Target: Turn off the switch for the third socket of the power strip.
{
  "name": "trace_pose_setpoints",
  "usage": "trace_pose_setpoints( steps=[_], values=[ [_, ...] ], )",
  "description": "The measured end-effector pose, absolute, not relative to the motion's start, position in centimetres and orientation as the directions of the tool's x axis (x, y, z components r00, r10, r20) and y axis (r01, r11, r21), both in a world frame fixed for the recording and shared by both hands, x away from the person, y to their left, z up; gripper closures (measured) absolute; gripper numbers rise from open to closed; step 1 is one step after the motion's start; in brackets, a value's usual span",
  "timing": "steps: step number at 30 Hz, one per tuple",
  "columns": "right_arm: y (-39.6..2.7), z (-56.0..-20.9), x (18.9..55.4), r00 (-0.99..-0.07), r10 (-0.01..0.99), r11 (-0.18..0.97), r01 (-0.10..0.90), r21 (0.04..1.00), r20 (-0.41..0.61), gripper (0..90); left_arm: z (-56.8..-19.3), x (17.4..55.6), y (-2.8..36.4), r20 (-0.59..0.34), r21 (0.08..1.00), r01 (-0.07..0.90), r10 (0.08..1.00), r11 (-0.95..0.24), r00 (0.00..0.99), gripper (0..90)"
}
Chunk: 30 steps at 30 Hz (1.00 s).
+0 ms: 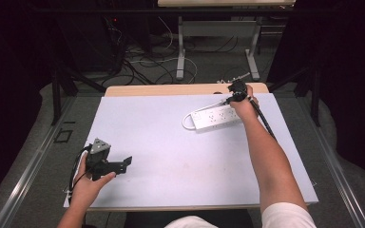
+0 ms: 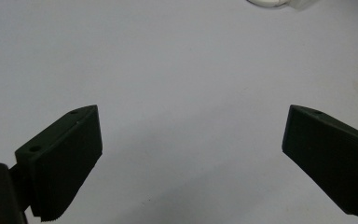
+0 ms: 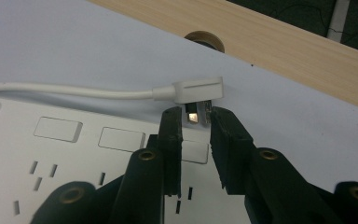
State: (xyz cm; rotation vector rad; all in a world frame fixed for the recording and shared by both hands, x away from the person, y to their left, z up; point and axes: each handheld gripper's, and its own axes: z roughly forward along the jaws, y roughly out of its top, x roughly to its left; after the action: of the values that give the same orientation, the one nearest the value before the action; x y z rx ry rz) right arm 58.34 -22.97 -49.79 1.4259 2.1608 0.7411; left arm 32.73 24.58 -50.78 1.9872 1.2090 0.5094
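The left gripper rests idle at the table's near left edge, jaws spread wide on nothing. Farther off, the right gripper has its narrowed jaws flanking the prongs of the white plug (contact cannot be judged), which lies beside the power strip at the far right. Plugging in likely remains undone.

Each claw is black, with two flat, wedge-shaped jaws fixed by brass-coloured screws. The left claw carries a grey three-cornered plate on top and trails a black cable. The person wears short white sleeves.
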Motion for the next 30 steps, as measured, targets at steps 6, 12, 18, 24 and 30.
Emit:
trace_pose_setpoints(
  steps=[6,12,18,24,30],
  values=[
    [-23.1,-50.2,58.6,-0.366,0.927,0.331,0.694,0.639,-0.083,77.8,-50.8,32.8,24.6,-0.042,0.764,0.582,0.879,-0.279,0.476,4.8],
    [-23.1,-50.7,58.8,-0.361,0.929,0.331,0.706,0.626,-0.084,80.5,-50.8,32.7,24.7,-0.049,0.761,0.587,0.878,-0.276,0.477,4.9],
    [-22.9,-51.1,58.9,-0.364,0.927,0.342,0.714,0.611,-0.094,83.3,-50.9,32.7,24.7,-0.050,0.764,0.585,0.880,-0.271,0.473,4.9],
    [-22.8,-51.4,59.0,-0.355,0.930,0.338,0.720,0.606,-0.096,84.8,-50.9,32.7,24.7,-0.051,0.762,0.587,0.878,-0.274,0.475,4.9],
    [-22.8,-51.5,59.0,-0.352,0.932,0.331,0.724,0.605,-0.089,87.6,-50.9,32.7,24.7,-0.041,0.759,0.585,0.876,-0.285,0.480,5.1]
  ],
)
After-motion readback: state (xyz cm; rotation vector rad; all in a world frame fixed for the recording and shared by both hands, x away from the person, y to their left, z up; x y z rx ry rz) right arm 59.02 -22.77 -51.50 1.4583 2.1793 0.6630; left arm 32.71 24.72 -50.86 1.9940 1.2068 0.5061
